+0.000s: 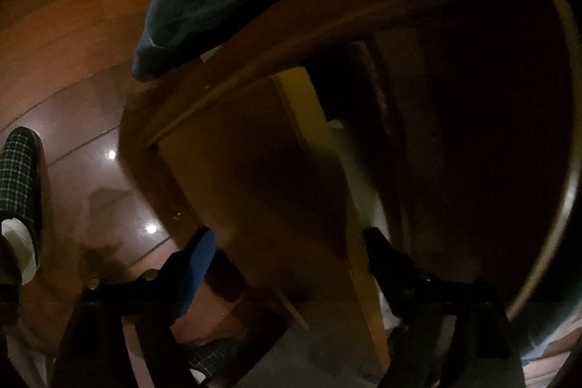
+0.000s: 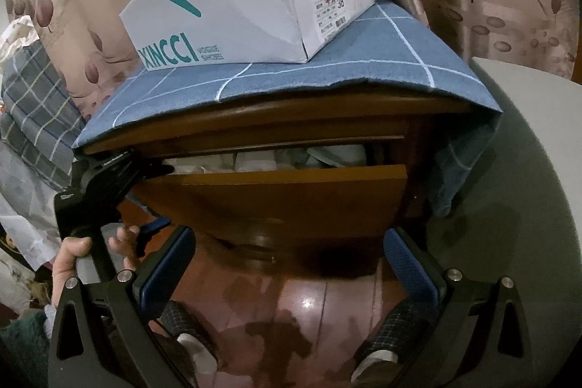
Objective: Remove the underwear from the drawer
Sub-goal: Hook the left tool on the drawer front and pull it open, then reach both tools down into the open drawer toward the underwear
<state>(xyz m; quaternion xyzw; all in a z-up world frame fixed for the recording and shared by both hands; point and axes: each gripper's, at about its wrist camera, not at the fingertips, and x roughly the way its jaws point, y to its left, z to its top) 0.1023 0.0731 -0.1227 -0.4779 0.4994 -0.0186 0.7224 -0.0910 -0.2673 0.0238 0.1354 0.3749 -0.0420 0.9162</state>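
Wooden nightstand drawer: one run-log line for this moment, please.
brown wooden drawer: partly open | pale clothes: inside | left gripper: open astride drawer front | right gripper: open, empty

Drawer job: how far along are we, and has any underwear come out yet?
Done: the drawer is pulled partly open, pale fabric showing inside. In hand: the left gripper straddles the drawer's front panel, jaws wide, pads not pressing. The right gripper hangs open and empty. Left: nothing is out; reach in, grasp, lift.

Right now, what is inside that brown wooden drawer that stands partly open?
The brown wooden drawer shows pale, whitish folded cloth through the gap at its top. The drawer front and the cabinet above cover the rest, so single garments cannot be told apart.
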